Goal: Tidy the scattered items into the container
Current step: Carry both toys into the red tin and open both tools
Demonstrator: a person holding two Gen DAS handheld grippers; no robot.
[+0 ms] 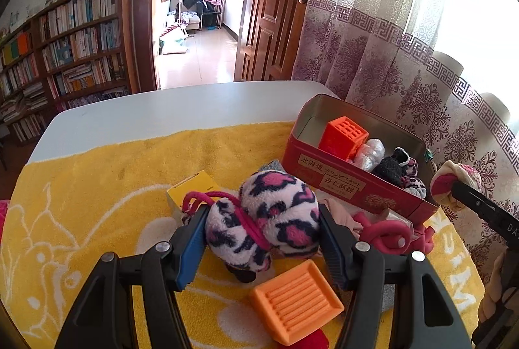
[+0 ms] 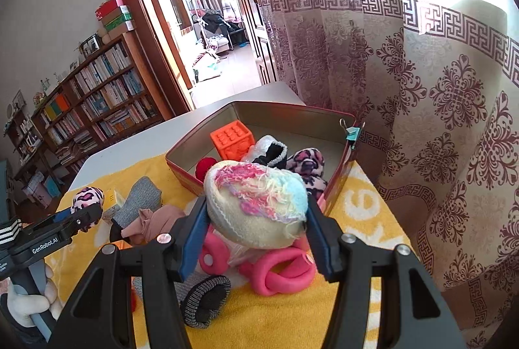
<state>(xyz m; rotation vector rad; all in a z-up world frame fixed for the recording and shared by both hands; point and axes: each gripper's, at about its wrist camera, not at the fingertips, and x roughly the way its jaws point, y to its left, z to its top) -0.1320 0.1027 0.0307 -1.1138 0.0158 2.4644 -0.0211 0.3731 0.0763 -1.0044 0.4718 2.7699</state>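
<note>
My left hand-held gripper (image 1: 262, 238) clamps a leopard sock (image 1: 262, 219), lower centre, above the towel (image 1: 97, 186). My right hand-held gripper (image 2: 256, 229) clamps a cream sock (image 2: 256, 206), centre frame, near the tin (image 2: 337, 183).

Two close wrist views, shared tin (image 1: 340, 183)

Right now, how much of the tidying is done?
Partly done. The red tin already holds an orange block and some fuzzy socks. In hand: the left gripper holds a leopard-print sock, the right gripper a cream sock ball. Left: orange tray, pink ring toy, grey sock.
</note>
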